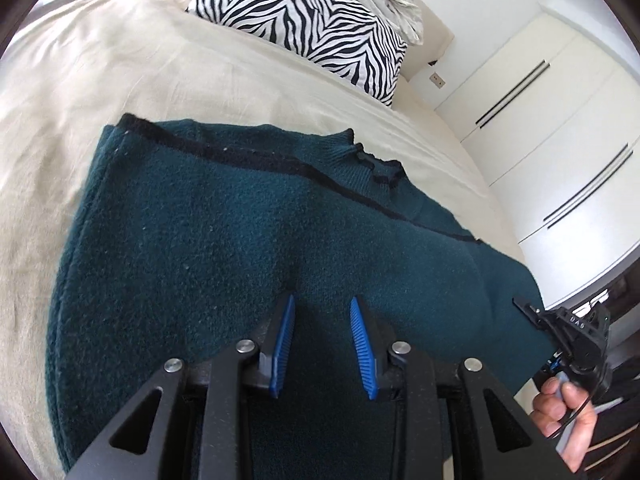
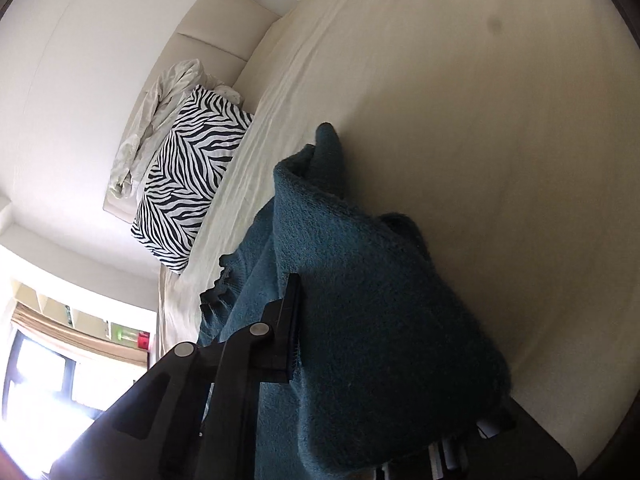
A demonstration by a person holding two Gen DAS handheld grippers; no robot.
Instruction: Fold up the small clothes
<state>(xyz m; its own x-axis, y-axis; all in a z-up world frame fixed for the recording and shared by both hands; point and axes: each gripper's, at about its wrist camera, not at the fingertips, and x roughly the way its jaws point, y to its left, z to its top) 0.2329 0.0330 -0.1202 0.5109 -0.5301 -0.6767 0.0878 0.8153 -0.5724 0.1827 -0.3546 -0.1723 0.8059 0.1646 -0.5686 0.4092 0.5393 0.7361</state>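
A dark teal knit garment (image 1: 224, 240) with black trim lies spread on the beige bedcover (image 1: 100, 80). My left gripper (image 1: 322, 304) hovers over its near part, blue pads (image 1: 282, 344) apart and empty. My right gripper shows in the left wrist view (image 1: 560, 332) at the garment's right edge, in a hand. In the right wrist view the right gripper (image 2: 320, 320) is shut on a fold of the garment (image 2: 380, 300), which drapes over and hides the right finger. Only its left finger (image 2: 290, 320) shows.
A zebra-print pillow (image 1: 312, 24) and crumpled white bedding (image 2: 160, 120) lie at the headboard. White wardrobe doors (image 1: 560, 140) stand to the right of the bed. A bright window (image 2: 60, 380) is beyond the bed.
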